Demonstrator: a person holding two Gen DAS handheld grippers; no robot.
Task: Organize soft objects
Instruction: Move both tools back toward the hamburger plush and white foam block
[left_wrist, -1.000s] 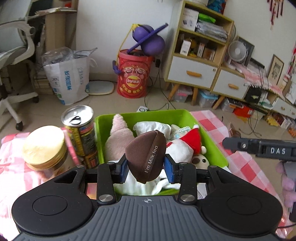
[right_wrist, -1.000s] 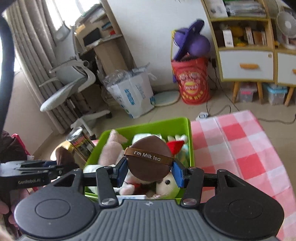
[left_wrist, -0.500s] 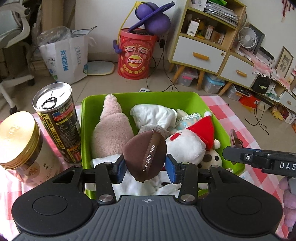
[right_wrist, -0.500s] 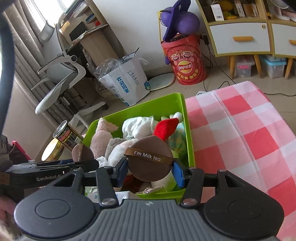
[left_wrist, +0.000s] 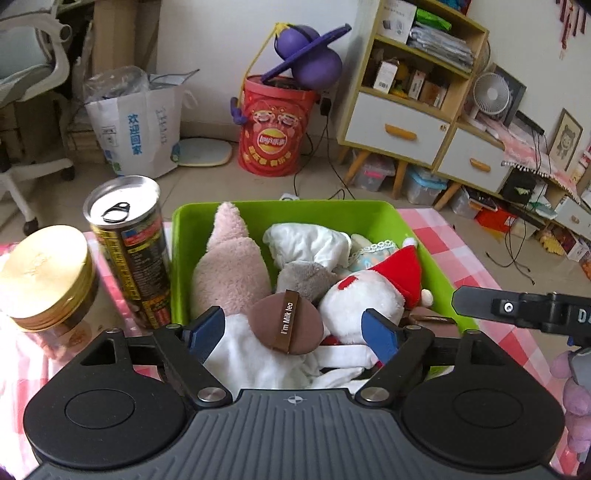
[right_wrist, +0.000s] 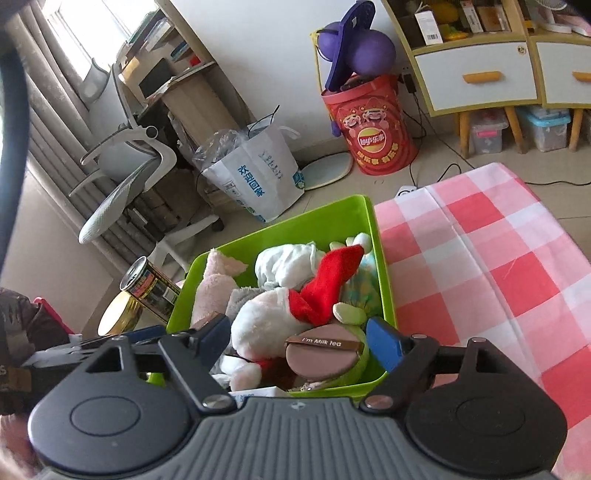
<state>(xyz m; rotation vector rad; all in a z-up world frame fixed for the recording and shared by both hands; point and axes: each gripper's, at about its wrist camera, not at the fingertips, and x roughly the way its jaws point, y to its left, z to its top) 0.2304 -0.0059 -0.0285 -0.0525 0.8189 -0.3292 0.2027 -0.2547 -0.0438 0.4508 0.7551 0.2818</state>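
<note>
A green bin (left_wrist: 376, 212) holds several soft toys: a pink plush (left_wrist: 231, 266), a white cloth (left_wrist: 306, 240) and a white plush with a red hat (left_wrist: 369, 291). My left gripper (left_wrist: 293, 332) is open over the bin's near side; a brown "I'm Milk tea" puff (left_wrist: 286, 326) lies loose on the white cloth between its fingers. My right gripper (right_wrist: 297, 341) is open over the bin (right_wrist: 332, 218); a second brown puff (right_wrist: 325, 356) lies among the toys at the bin's near right corner.
A tall drink can (left_wrist: 129, 251) and a gold-lidded jar (left_wrist: 46, 273) stand left of the bin. The red checked cloth (right_wrist: 480, 258) spreads to the right. The right gripper's body (left_wrist: 517, 308) shows at the right of the left wrist view.
Both grippers lowered toward the bin and opened. Each let go of its brown puff, and both puffs now rest among the toys in the bin.
</note>
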